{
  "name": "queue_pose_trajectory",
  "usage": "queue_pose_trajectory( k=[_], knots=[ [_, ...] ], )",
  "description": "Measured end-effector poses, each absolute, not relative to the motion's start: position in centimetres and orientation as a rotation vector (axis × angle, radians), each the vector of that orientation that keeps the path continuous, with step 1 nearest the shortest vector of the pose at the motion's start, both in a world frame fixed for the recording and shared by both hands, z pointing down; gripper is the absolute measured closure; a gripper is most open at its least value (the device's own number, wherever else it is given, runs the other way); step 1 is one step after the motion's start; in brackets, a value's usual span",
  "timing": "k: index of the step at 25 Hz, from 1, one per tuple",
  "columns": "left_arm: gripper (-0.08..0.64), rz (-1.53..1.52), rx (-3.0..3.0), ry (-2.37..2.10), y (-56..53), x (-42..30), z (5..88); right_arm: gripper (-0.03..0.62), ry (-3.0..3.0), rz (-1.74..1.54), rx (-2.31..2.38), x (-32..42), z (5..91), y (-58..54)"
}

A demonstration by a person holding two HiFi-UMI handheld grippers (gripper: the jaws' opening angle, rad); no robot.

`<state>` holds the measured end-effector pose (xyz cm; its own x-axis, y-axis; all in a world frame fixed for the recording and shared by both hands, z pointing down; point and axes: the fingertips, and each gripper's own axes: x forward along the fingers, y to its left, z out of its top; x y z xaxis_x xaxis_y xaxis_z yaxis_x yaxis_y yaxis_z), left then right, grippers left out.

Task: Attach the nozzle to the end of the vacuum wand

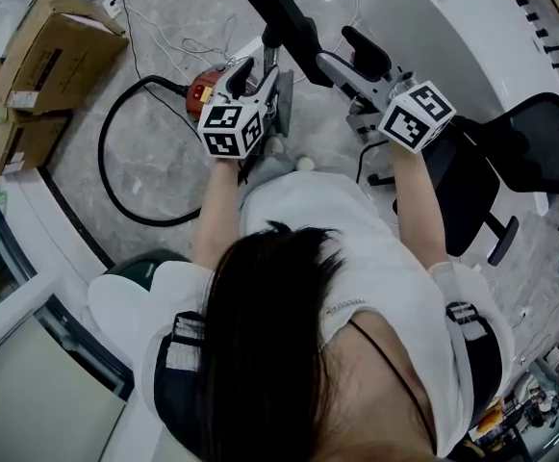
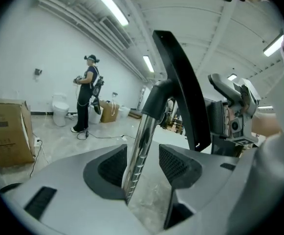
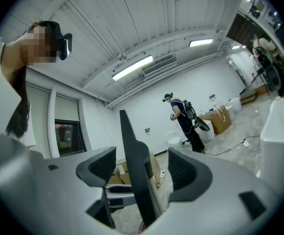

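While the nozzle (image 2: 183,82) sits atop the vacuum wand (image 2: 139,146), neither of your grips is closed.
Your left gripper (image 2: 145,163) stands part open around the chrome vacuum wand, which rests against one jaw only; your right gripper (image 3: 142,173) straddles the black nozzle, gaps showing on both sides.

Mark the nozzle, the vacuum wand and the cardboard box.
nozzle (image 1: 284,22): head view, middle of its black body.
vacuum wand (image 2: 142,148): left gripper view, chrome tube below the black collar.
cardboard box (image 1: 58,51): head view, top face.
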<state>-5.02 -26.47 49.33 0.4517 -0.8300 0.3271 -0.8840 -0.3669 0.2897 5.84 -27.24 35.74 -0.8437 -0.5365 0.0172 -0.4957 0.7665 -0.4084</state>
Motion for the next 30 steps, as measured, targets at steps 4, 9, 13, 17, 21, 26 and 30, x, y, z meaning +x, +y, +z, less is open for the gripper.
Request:
queue_pose_trajectory(
  k=[4,9,13,17,21,26,30],
  knots=[
    [0.357,0.081,2.286,-1.487,-25.6,-5.4,46.8,0.252,2.807,-0.602,-0.953,7.4,36.0,-26.8],
    [0.407,0.039,2.292,-1.553,-24.1,-5.6,44.7,0.266,2.802,-0.619,-1.016,7.7,36.7,-25.4],
    [0.476,0.035,2.261,-1.627,-23.5,-5.8,43.9,0.361,2.801,-0.606,-1.114,8.2,37.4,-25.0],
    [0.535,0.078,2.200,-1.662,-23.0,-6.0,44.2,0.365,2.843,-0.628,-1.111,7.5,38.3,-23.8],
    [0.543,0.078,2.216,-1.663,-22.1,-5.7,43.3,0.433,2.854,-0.620,-1.156,6.8,38.8,-22.9],
    [0.557,0.080,2.218,-1.656,-20.9,-5.4,42.8,0.490,2.893,-0.654,-1.168,6.3,40.2,-21.5],
    [0.557,0.043,2.215,-1.588,-20.1,-4.7,43.1,0.545,2.908,-0.624,-1.235,6.1,41.0,-20.8]
  ],
)
